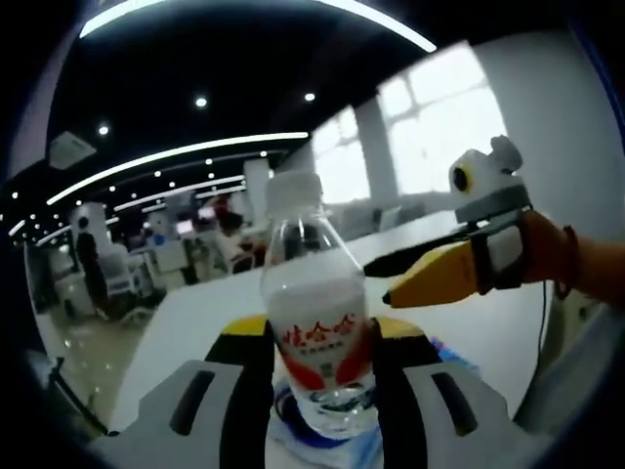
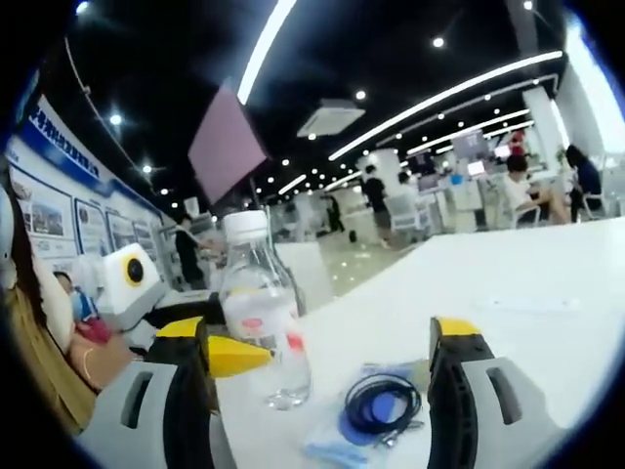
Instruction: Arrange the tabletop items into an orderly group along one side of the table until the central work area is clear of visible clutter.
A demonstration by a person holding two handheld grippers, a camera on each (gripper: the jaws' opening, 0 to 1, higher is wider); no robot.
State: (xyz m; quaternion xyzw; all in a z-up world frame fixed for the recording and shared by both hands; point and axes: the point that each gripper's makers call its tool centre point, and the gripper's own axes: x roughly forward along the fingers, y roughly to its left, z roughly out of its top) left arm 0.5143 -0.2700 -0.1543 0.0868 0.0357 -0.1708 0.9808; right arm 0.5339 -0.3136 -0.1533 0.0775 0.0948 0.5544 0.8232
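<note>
- The white worktop (image 2: pixel 508 283) carries everything here; beyond it lies an open office with desks, ceiling lights and seated people well apart from the work.
- The water bottle (image 1: pixel 317 322) stands upright, white cap on, red-lettered label facing the left tool (image 1: pixel 322 391). That tool's jaws sit close against both sides of the bottle at label height and look closed on it. The grip is low on a tall, partly filled bottle, so I judge a quick swing toward the worktop's side could tip it or let it slip.
- The right tool (image 2: pixel 317 391) is wide open and holds nothing. In the left gripper view it reaches in from the right, near the bottle. A careless sideways move there could knock the bottle.
- A clear plastic packet holding a coiled blue cable (image 2: pixel 376 410) lies flat on the worktop between the right tool's jaws, just beside the bottle's base. It is thin and slick; I expect the jaws may skid over it, or push it into the bottle, instead of catching it.
</note>
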